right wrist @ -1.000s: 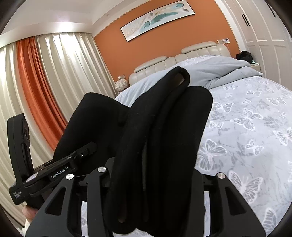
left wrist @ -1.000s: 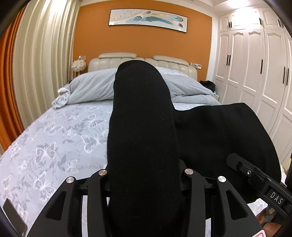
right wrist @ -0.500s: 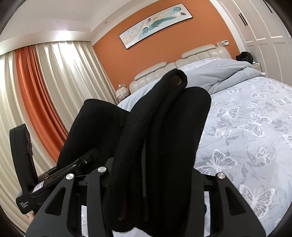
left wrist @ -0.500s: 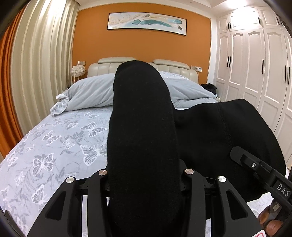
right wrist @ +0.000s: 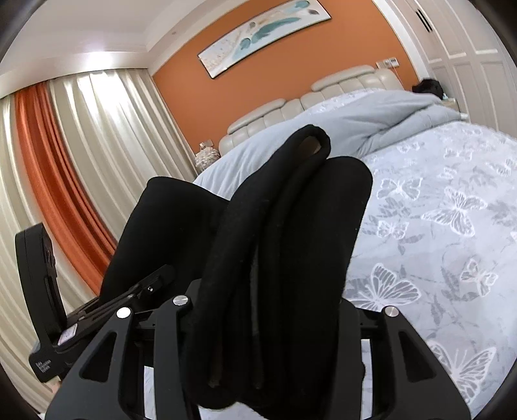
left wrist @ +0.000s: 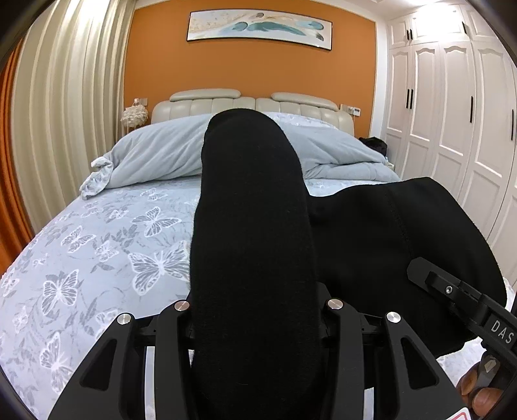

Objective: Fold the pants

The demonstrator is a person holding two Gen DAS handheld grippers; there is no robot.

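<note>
Two handheld claws grip one pair of black pants above a bed.

Left wrist view: the left claw is clamped on a thick fold of the pants, which rises straight ahead between its fingers and hides their tips. Left of the claw, butterfly-print bedding stretches open to the bed's left edge, with pale curtains beyond. Ahead lie a bunched grey duvet, a cream headboard and an orange wall with a long painting. Right of the claw, more of the pants spreads sideways to the right claw, whose body shows at the frame's edge with fingertips of a hand below. White wardrobes stand beyond.

Right wrist view: the right claw pinches several rolled layers of the pants, their rounded edges stacked ahead. Left of it, the cloth runs to the left claw, seen side-on; only this view shows an orange curtain behind. Right of the claw, the bedding lies open toward the far edge.
</note>
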